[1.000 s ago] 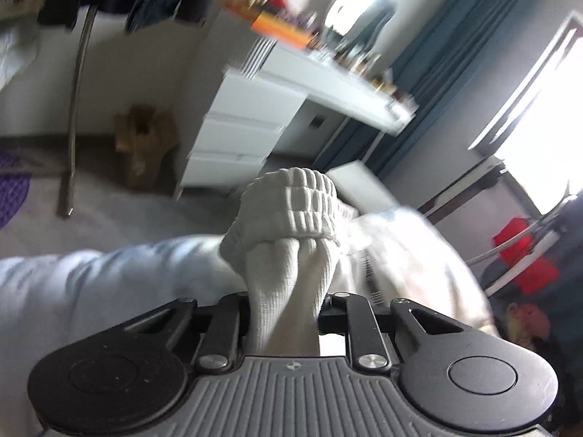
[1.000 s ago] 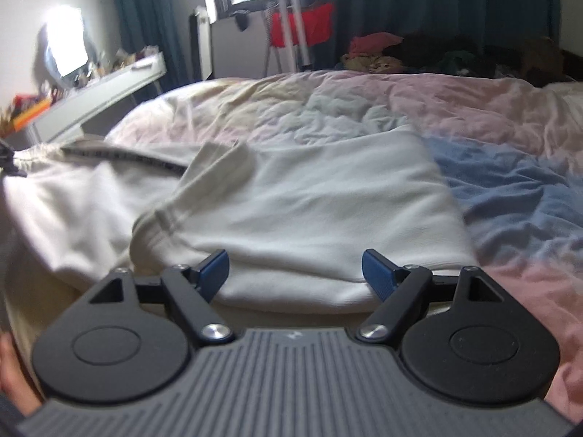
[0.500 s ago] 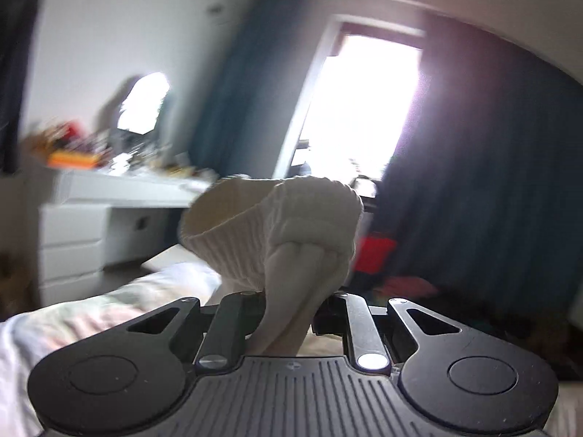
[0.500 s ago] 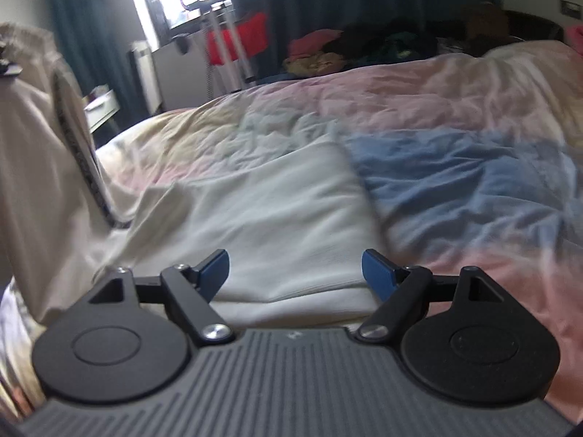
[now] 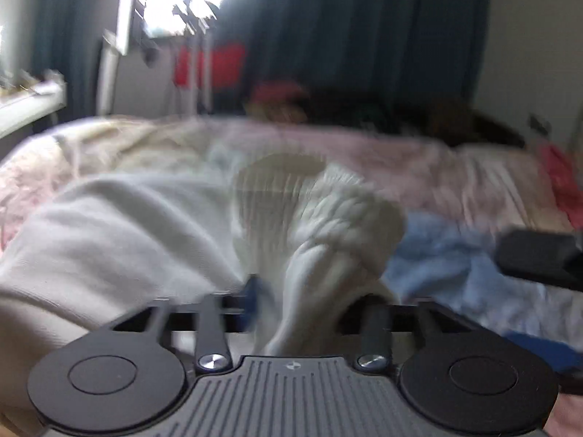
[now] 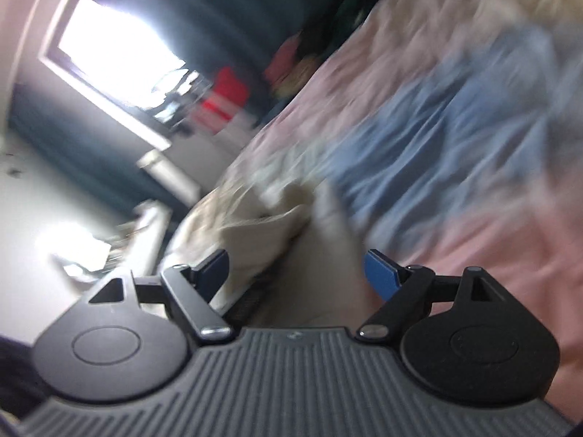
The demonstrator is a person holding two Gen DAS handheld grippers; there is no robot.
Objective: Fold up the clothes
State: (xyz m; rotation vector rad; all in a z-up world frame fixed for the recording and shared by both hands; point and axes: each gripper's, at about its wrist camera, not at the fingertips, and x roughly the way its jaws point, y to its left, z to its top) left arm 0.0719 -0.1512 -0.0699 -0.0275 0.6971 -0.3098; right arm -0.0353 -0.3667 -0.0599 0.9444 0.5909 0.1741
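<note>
Ribbed cream knit fills the left gripper (image 5: 302,302): its jaws stand close together around the ribbed cuff (image 5: 328,218) of a cream garment (image 5: 120,225), and the bunched fabric rises out of the gap and flops forward. The picture is blurred, so how firmly the cuff is pinched cannot be read exactly. From there the cloth runs down and to the left, where the body of the garment lies in a soft heap on the bed's quilt (image 5: 455,273), patched in pink and blue.

The right gripper (image 6: 297,273) stands wide apart and grips nothing; between and beyond its blue pads (image 6: 380,273) lies more of the cream cloth, with a dark trim strip (image 6: 247,298) just beside the left pad.

The garment looks light, thick and limp: it will sag and drape wherever it is unsupported, and nothing in it is fragile. The ribbed cuff and the hems are probably the best holds, being thicker and less likely to slip than a single flat layer.
</note>
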